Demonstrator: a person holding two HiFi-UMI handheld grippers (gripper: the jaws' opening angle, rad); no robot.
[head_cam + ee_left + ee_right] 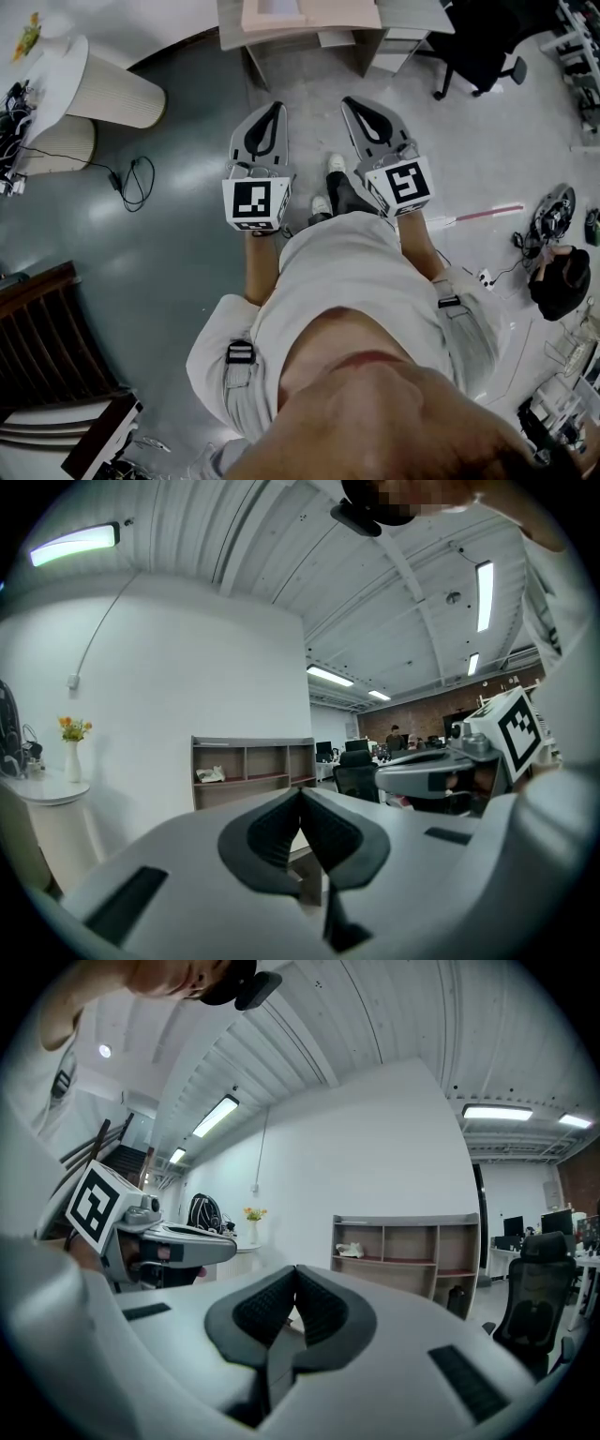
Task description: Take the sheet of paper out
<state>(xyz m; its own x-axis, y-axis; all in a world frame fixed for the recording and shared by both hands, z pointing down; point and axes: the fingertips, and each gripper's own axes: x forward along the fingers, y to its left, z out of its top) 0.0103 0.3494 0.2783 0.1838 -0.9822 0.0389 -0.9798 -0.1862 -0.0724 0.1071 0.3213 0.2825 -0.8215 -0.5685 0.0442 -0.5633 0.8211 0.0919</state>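
In the head view, the person stood on a grey floor (169,244) and held the left gripper (276,107) and the right gripper (350,101) side by side, a little apart, both pointing forward toward a wooden shelf unit (309,28).

In the left gripper view, the two dark pads met at their tips with nothing between them. Beyond them, a white item (211,774) lay in the shelf unit's left-hand compartment. Whether it was the sheet of paper could not be told. A vase of flowers (73,752) stood on a white table at the left.

In the right gripper view, the pads were likewise pressed together and empty. The same white item lay in the left compartment, and a black office chair (539,1288) stood at the right.
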